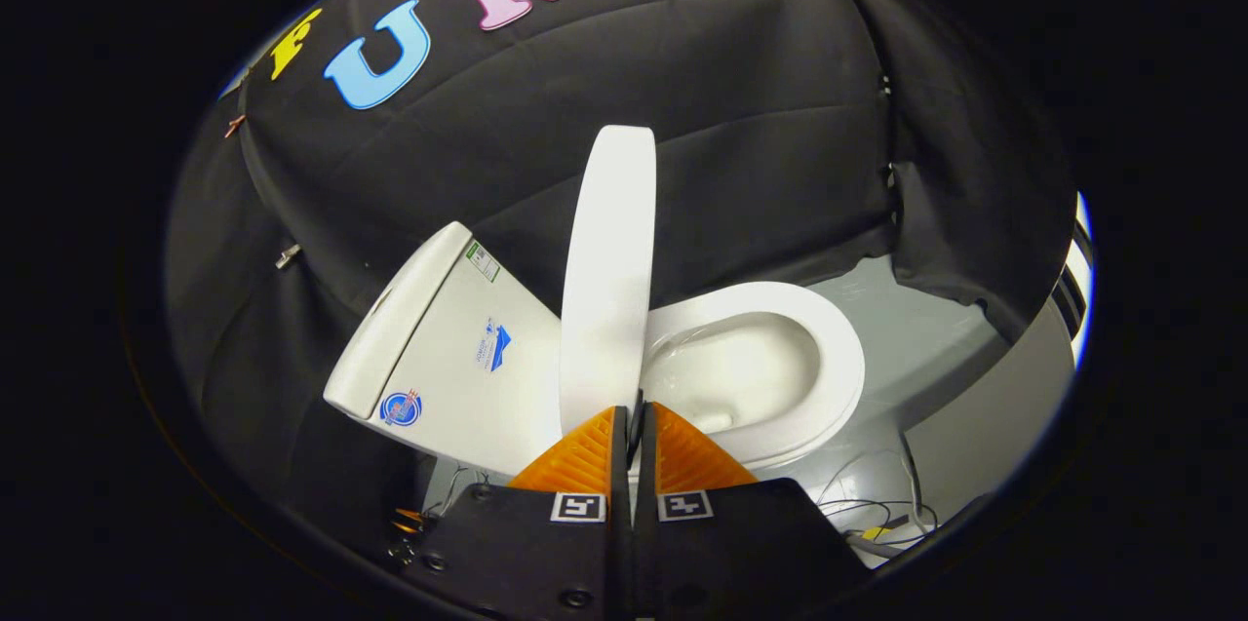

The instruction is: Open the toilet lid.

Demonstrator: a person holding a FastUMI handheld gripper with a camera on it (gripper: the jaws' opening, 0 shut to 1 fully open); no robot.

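Claw closed, raised lid just ahead

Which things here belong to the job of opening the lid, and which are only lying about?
For the job: toilet lid, raised on edge; seat and bowl; tank; gripper, jaws closed just at the lid's edge.

Lying about: cables on the floor.

Gripper fingers pressed nearly together, pointing forward
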